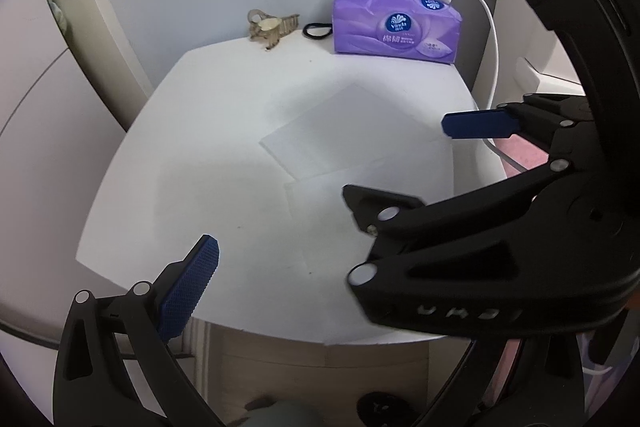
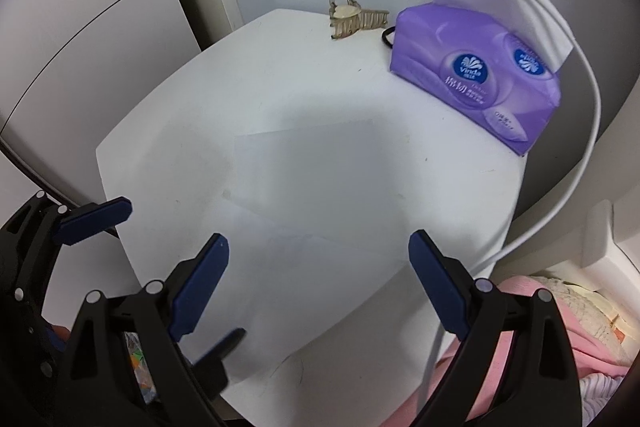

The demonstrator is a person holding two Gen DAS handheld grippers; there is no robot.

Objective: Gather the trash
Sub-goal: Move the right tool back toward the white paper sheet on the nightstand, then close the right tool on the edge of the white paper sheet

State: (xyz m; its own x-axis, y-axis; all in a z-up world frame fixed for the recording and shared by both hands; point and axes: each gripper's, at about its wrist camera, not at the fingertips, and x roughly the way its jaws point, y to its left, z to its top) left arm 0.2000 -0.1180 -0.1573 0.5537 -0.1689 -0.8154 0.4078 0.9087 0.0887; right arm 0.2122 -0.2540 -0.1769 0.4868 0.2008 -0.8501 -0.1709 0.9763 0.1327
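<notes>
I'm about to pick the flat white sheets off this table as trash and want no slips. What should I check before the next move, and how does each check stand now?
1. Right claw open and empty: ok, fingers spread.
2. Left claw open and empty: ok, as far as visible.
3. White sheets unobstructed: ok, they lie flat mid-table with nothing on them.
4. Sheet edge liftable: cannot tell, it sits flush on the table.
5. Non-trash out of the path: ok, tissue pack, hair clip and hair tie sit at the far edge.
6. White cable clear of the right claw: ok, it hangs beside the table.
</notes>
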